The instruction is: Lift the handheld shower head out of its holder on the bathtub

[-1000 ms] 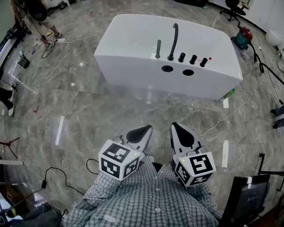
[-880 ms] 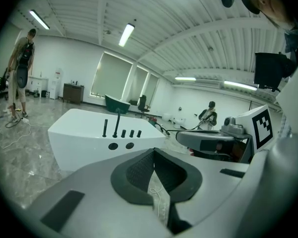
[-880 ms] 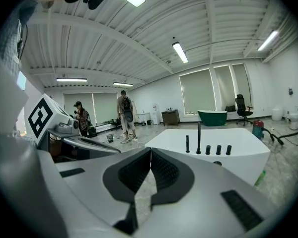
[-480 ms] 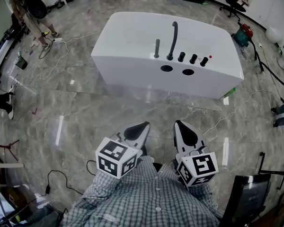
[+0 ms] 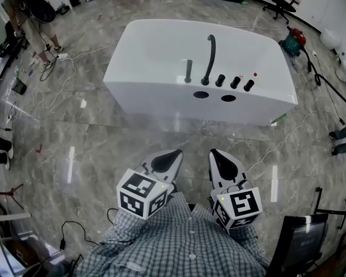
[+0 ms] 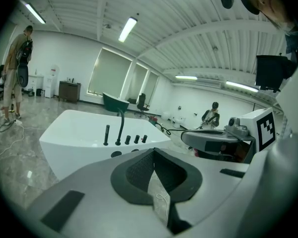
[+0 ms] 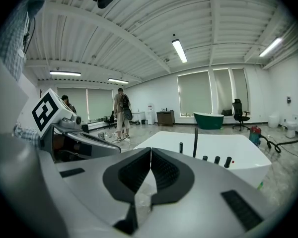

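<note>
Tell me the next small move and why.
Probably step closer to the bathtub: the handheld shower head stands upright on its rim, across the floor and well beyond the left tongs and right tongs, both shut and empty.

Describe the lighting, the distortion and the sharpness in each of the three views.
Head view: fisheye bows the room's edges; pale light streaks lie on the glossy floor; the bathtub is sharp. Left gripper view: black round border, bowed lines, a bright lamp. Right gripper view: same border and bowing; the strip light glares.
</note>
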Motion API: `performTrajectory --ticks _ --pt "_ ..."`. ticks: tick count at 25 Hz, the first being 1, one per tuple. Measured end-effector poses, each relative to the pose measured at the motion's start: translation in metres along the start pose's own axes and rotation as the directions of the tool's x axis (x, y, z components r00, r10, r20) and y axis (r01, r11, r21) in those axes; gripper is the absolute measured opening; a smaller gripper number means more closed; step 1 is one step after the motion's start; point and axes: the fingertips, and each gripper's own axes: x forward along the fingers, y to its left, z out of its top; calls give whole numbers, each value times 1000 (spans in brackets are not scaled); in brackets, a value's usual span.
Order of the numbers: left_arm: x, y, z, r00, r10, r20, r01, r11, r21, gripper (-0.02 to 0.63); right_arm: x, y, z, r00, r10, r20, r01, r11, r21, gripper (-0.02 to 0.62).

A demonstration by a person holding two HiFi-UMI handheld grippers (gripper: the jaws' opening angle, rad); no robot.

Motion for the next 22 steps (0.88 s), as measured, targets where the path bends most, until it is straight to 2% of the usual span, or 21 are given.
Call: performTrajectory --ticks 12,22 --pt "37 97 49 1000 -28 -3 28 999 26 9 100 -29 37 997 -77 17 77 997 15 17" --pt "47 144 63 999 -48 5 48 999 24 9 147 -29 45 995 -95 8 95 995 0 17"
